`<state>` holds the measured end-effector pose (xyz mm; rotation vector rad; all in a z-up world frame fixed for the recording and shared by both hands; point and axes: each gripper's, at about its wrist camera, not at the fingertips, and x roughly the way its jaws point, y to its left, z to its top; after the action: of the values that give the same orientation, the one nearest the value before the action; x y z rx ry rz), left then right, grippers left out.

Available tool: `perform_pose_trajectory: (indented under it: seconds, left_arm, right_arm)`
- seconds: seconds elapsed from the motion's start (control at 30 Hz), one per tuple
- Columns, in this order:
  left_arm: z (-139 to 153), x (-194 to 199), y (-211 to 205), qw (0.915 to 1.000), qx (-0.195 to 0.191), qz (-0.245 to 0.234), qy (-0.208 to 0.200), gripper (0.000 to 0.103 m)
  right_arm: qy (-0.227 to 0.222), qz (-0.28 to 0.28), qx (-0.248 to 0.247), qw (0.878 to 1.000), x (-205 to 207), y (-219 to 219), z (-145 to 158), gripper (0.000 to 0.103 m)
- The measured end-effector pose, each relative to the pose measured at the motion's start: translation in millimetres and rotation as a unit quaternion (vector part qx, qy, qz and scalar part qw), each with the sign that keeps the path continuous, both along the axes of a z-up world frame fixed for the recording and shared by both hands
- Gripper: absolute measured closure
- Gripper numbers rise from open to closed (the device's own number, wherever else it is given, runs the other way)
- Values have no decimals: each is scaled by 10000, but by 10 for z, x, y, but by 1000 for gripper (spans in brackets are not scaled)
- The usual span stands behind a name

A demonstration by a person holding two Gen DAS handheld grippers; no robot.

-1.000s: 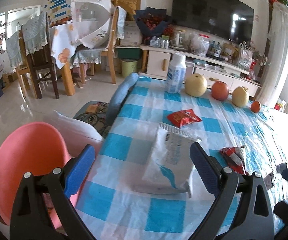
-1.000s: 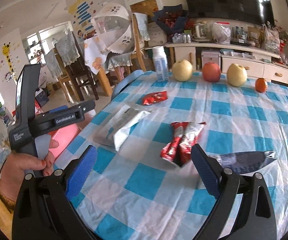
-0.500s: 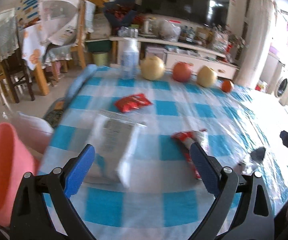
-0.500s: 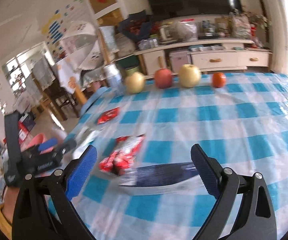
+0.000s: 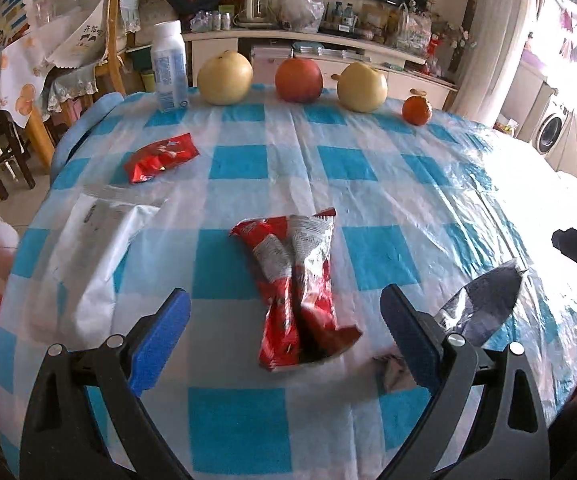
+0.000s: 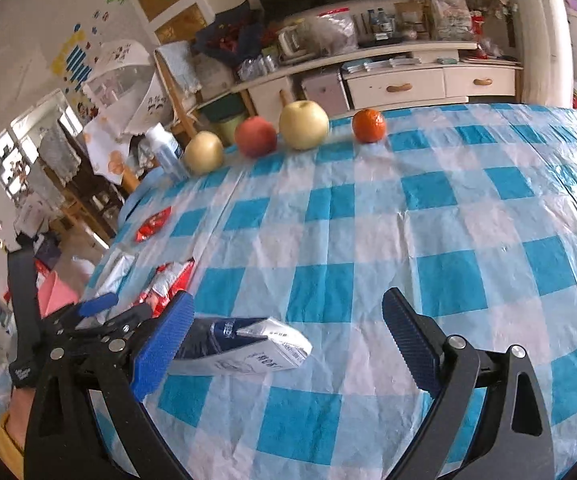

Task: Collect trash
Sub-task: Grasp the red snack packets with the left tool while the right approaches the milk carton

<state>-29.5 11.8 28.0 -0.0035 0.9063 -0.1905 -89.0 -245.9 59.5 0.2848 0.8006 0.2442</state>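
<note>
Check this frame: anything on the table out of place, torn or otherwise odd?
Yes. Empty wrappers litter the checked tablecloth: a torn-open red snack packet, a small red wrapper, a white pouch and a dark foil bag. The fruit row and bottle stand tidy. Both grippers are open, empty.

Daylight floods in from the right of the left wrist view, washing out the surface (image 5: 548,208) there into white glare on its glossy checked cover. Both views are bright and mostly sharp, with strong fisheye bending and black vignetting at the corners. Soft shadows lie under the red wrapper (image 5: 296,280).
</note>
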Motion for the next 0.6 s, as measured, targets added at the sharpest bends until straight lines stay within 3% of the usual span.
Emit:
perform_pose_trajectory:
  seconds: [0.4, 0.6]
  left_arm:
    - [-164, 281, -44, 9990, 1, 278, 345, 8]
    - [-235, 296, -160, 9986, 389, 221, 264, 33]
  right_arm:
    - [147, 300, 119, 9994, 31, 60, -26, 9]
    - [586, 527, 58, 9969, 85, 166, -197, 9]
